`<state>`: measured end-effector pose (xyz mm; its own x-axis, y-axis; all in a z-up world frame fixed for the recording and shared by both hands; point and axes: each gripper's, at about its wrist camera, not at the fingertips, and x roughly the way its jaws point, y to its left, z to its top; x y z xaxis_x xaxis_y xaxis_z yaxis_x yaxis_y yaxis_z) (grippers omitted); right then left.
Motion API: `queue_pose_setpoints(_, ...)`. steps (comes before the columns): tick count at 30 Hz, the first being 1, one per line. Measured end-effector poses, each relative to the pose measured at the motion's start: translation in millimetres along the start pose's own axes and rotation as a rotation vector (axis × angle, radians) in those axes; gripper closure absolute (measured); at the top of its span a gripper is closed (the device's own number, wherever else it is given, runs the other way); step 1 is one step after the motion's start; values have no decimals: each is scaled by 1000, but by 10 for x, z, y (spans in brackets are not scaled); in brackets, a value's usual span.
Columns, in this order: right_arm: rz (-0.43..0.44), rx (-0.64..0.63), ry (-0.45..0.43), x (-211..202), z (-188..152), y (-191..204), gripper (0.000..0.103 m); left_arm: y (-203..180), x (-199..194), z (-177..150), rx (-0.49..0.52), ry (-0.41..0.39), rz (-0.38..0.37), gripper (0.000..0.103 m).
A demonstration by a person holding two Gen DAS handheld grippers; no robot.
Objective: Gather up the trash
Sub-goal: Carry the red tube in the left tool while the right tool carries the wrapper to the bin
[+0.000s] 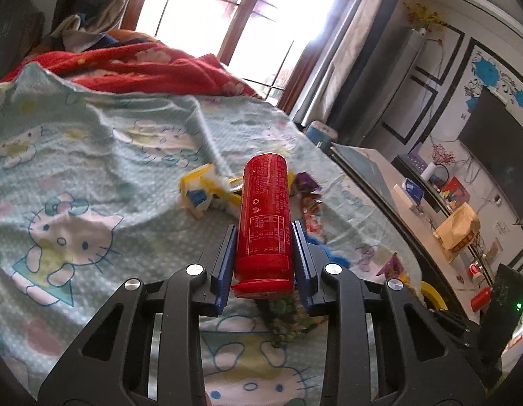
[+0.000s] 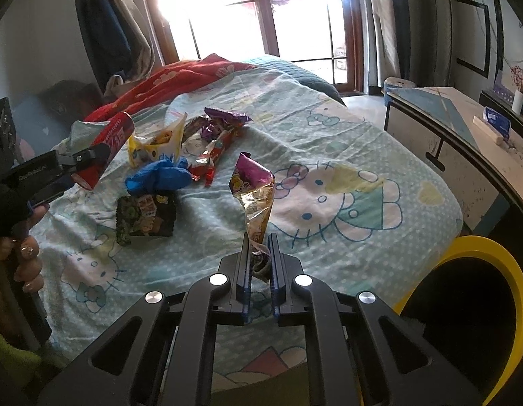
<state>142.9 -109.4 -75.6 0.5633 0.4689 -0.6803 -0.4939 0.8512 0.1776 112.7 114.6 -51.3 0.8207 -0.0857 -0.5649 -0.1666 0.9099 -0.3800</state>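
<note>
My left gripper (image 1: 265, 226) is shut on a red cylindrical snack can (image 1: 266, 209), held above the bed with its cap toward the camera. The right wrist view shows this gripper (image 2: 82, 162) and the can (image 2: 109, 142) at the left, with a person's hand (image 2: 26, 253) on the handle. My right gripper (image 2: 258, 237) is shut on the lower end of a purple and gold snack bag (image 2: 253, 186) that stands up from the sheet. Loose trash lies on the bed: a yellow wrapper (image 2: 153, 145), a blue crumpled piece (image 2: 160, 177), a dark green packet (image 2: 146, 216), and purple (image 2: 224, 118) and red wrappers (image 2: 217, 155).
The bed has a pale Hello Kitty sheet (image 2: 329, 155) and a red blanket (image 2: 180, 77) at the far end. A yellow-rimmed bin (image 2: 491, 253) stands at the bed's near right corner. A white desk (image 2: 447, 128) runs along the right; the window is behind.
</note>
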Motion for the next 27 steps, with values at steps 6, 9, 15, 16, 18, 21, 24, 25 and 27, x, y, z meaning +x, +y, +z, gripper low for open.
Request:
queue_pose_setpoints(6, -2, 12, -34, -152, 61, -39, 94, -159, -91, 8, 22, -20, -45, 79)
queue_pose_setpoints(9, -3, 17, -48, -227, 79, -59, 94, -262, -146, -1, 41, -28, -71, 79)
queue_pose_setpoints(15, -10, 27, -74, -392, 94, -121, 94, -476, -227, -27, 79, -33, -117, 79)
queue_pose_setpoints(16, -12, 28, -78, -418, 92, -129, 94, -517, -235, -37, 87, -33, -125, 79)
queue_pose_setpoints(18, -14, 30, -85, -471, 87, -149, 94, -577, -245, -59, 100, -31, -136, 79)
queue_pose_setpoints(21, -19, 32, -91, -533, 78, -176, 94, -663, -254, -97, 118, -27, -151, 79)
queue_pose_setpoints(24, -26, 38, -98, -598, 66, -217, 94, -742, -264, -135, 136, -23, -167, 79)
queue_pose_setpoints(25, -29, 40, -100, -617, 62, -228, 94, -767, -267, -148, 142, -22, -172, 79)
queue_pose_setpoints(27, -37, 45, -105, -664, 50, -270, 94, -821, -274, -177, 154, -19, -185, 79)
